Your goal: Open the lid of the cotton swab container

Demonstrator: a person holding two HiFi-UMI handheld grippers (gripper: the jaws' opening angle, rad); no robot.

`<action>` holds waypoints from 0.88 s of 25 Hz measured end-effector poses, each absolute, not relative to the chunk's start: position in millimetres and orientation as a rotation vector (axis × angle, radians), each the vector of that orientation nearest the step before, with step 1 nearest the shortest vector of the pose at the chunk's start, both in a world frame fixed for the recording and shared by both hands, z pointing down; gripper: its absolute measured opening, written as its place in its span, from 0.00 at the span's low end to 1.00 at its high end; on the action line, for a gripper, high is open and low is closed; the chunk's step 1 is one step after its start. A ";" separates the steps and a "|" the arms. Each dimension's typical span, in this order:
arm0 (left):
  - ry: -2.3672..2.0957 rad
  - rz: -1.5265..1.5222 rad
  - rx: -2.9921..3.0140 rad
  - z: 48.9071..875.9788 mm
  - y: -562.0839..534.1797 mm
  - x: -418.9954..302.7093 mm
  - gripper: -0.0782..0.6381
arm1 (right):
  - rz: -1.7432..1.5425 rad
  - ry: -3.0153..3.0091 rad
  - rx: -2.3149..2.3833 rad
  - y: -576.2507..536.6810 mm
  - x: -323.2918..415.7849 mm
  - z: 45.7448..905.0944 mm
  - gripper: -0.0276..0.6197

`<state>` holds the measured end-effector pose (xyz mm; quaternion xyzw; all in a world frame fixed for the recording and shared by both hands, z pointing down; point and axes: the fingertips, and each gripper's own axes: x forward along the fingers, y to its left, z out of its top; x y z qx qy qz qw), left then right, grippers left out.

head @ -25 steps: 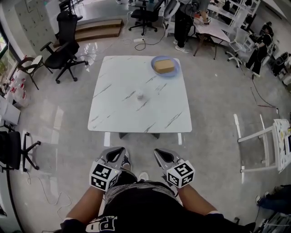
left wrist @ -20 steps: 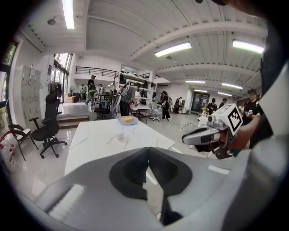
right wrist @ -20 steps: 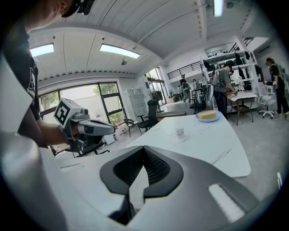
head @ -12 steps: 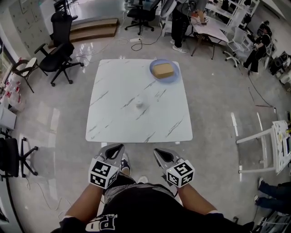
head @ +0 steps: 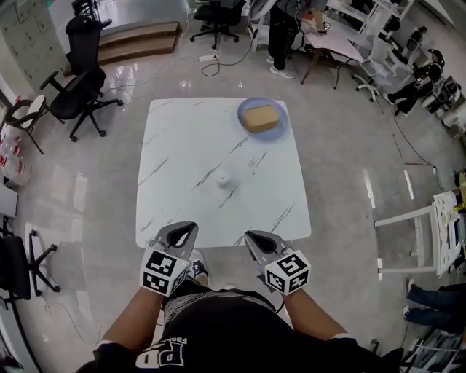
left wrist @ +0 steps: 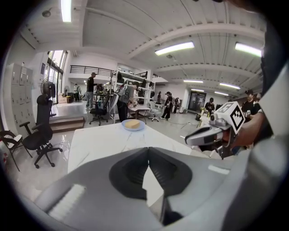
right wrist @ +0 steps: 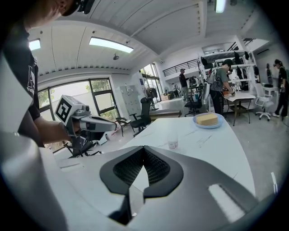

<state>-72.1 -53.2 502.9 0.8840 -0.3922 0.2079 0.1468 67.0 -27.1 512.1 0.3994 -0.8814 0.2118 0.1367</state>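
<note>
A square white table point(head: 182, 146) stands alone on grey floor, with open room along its left, right and near edges. The small cotton swab container point(head: 224, 177) sits near the table's middle. A blue plate point(head: 245, 131) holding a tan block point(head: 261, 117) lies by the far right corner. The left gripper point(head: 189, 228) and right gripper point(head: 250, 236) hover side by side at the near edge, jaws pressed together and empty, well apart from the container. Office chairs point(head: 73, 102) stand far left.

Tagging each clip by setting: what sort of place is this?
Probably an open-plan lab or workshop: rolling office chairs, a cluttered worktable beside shelving, and a lone marble-top table.
</note>
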 end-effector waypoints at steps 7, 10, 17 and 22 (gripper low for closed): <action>-1.031 0.628 2.590 504.4 -93.5 -76.6 0.19 | 0.627 -2.516 1.232 -69.7 53.8 510.0 0.04; -1.002 0.641 2.613 503.4 -111.2 -81.3 0.19 | 0.623 -2.494 1.269 -87.5 49.0 513.0 0.04; -0.938 0.652 2.650 508.1 -143.8 -101.0 0.19 | 0.613 -2.450 1.366 -123.6 40.3 517.4 0.04; -0.911 0.649 2.669 511.9 -158.2 -103.1 0.19 | 0.598 -2.445 1.443 -140.4 44.4 512.6 0.04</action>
